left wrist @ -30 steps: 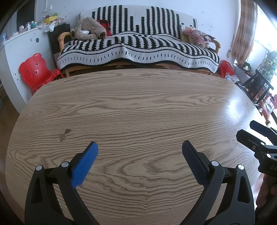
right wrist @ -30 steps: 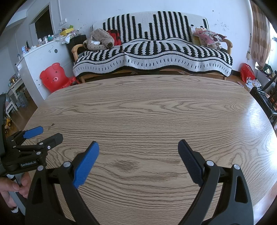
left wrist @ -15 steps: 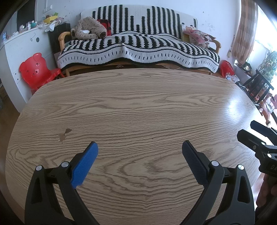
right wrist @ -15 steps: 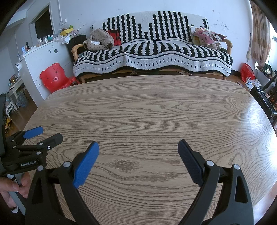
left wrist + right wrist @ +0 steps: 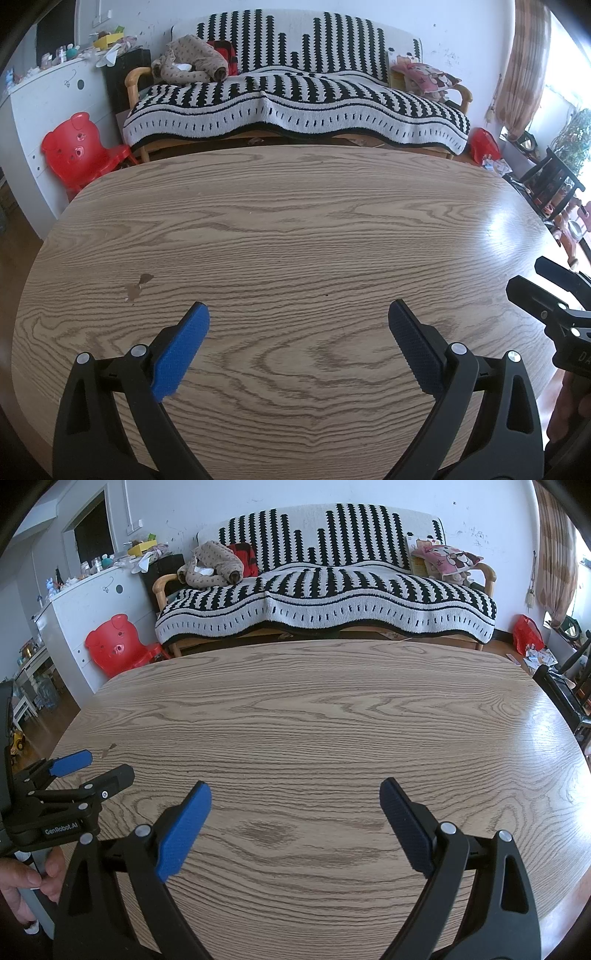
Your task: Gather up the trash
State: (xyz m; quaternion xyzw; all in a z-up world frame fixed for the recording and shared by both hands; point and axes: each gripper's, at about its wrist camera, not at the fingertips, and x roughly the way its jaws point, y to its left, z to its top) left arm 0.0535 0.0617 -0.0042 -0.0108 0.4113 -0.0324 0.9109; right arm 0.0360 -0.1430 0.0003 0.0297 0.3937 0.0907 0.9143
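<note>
Both grippers are held over the near edge of an oval wood-grain surface (image 5: pixel 295 229), each pointing toward the far side.

Left gripper (image 5: pixel 298 325): the jaws are spread wide, and nothing is held between the blue pads (image 5: pixel 181 354). In the right wrist view the same gripper (image 5: pixel 90 766) is seen at the near left, gripped from below by a hand (image 5: pixel 26 882).

Right gripper (image 5: pixel 295 799): the jaws are likewise spread wide and hold nothing. In the left wrist view it (image 5: pixel 532 277) appears at the near right edge of the surface.

Trash: no piece of trash can be made out on the surface in either view. Only a small brown mark (image 5: pixel 138 286) is visible on the wood, at the near left, just beyond the left gripper; whether it is a stain or debris cannot be told.

Beyond the far edge, a sofa under a black-and-white striped cover (image 5: pixel 295 107) is seen. A red pig-faced child's chair (image 5: pixel 79 147) stands at the far left beside a white cabinet (image 5: pixel 44 107). A red bag (image 5: pixel 528 635) lies on the floor at the far right.
</note>
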